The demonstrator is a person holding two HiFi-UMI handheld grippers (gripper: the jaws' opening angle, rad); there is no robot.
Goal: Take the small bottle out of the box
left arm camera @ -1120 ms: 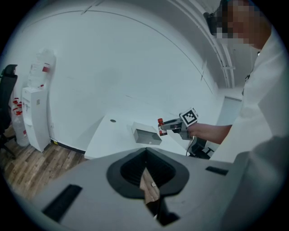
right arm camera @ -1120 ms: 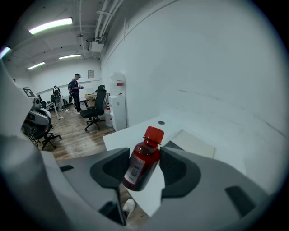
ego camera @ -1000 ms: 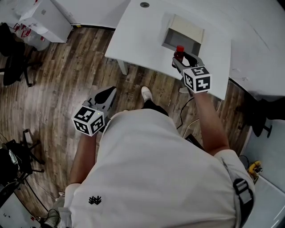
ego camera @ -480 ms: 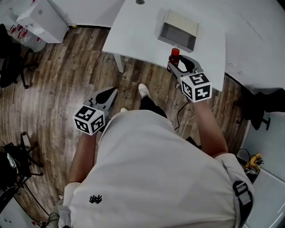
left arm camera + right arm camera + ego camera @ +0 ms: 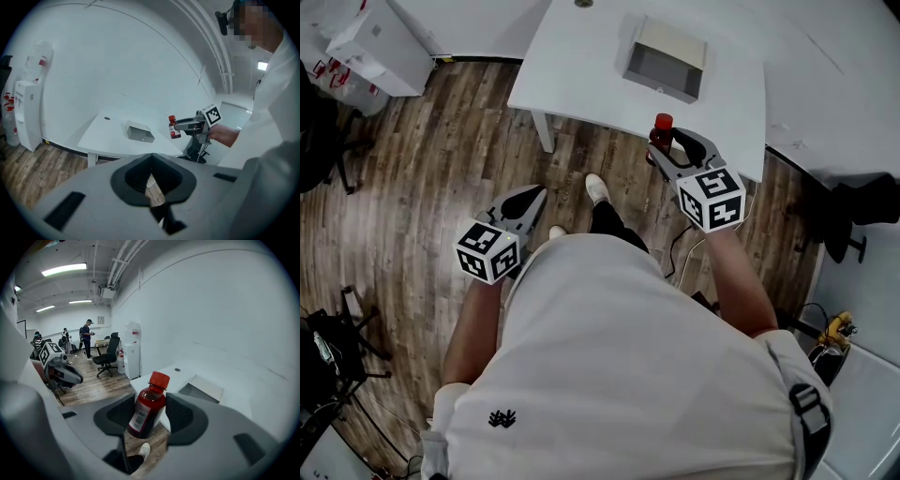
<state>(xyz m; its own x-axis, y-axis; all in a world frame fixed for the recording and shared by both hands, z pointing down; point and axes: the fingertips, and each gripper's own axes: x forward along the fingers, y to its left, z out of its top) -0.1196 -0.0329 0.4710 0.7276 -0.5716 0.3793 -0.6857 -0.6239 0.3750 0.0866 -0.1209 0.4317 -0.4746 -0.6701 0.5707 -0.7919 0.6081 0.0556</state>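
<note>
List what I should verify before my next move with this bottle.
1. Small red-capped bottle of dark red liquid clamped between the jaws of the right hand-held gripper: ok.
2. Cap seated on bottle: ok.
3. Bottle clear of the open grey box: ok.
4. White table under the bottle: cannot tell; it hangs near the front edge.
5. Left hand-held gripper shut, empty, over the wooden floor: ok.
</note>
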